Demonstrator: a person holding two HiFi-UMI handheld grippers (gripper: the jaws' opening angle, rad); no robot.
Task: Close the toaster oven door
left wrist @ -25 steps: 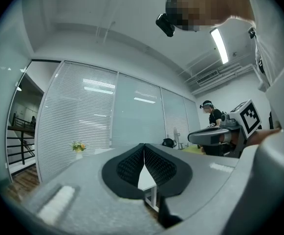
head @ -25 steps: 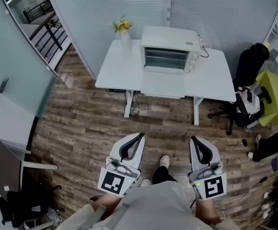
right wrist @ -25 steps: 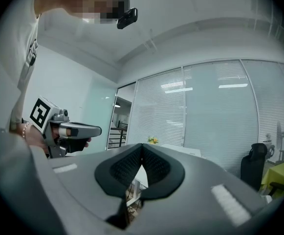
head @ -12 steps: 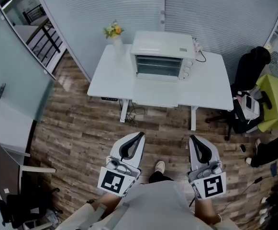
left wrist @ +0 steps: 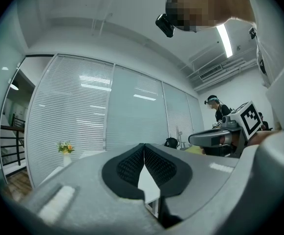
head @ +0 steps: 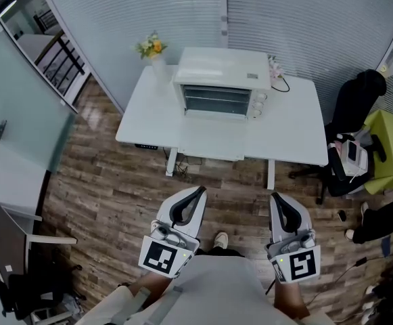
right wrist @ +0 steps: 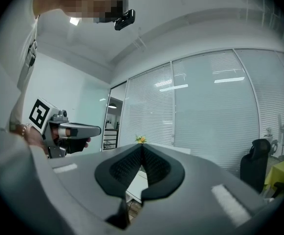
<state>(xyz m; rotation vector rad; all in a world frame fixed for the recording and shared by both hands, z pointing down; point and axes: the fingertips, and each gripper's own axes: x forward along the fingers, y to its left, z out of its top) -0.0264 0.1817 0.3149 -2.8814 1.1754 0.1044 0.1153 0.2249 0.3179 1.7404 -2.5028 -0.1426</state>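
A white toaster oven (head: pixel 220 80) stands on the white table (head: pixel 149 124) at the far side of the room. Its front faces me and its racks show, so the door is down; the door itself blends into the white tabletop. My left gripper (head: pixel 197 191) and right gripper (head: pixel 275 198) are held level over the wood floor, well short of the table. Both are shut with nothing between their pads, as the left gripper view (left wrist: pixel 144 146) and the right gripper view (right wrist: pixel 142 146) also show. Each gripper view catches the other gripper at its side.
A vase of flowers (head: pixel 154 53) stands at the table's back left corner. A black office chair (head: pixel 355 107) and a yellow-green chair (head: pixel 392 147) stand to the right of the table. Another dark chair (head: pixel 20 276) sits at lower left. A glass wall runs along the left.
The table and oven have drawn closer and slid leftward and lower in the head view. Both grippers keep their places in that view and stay shut.
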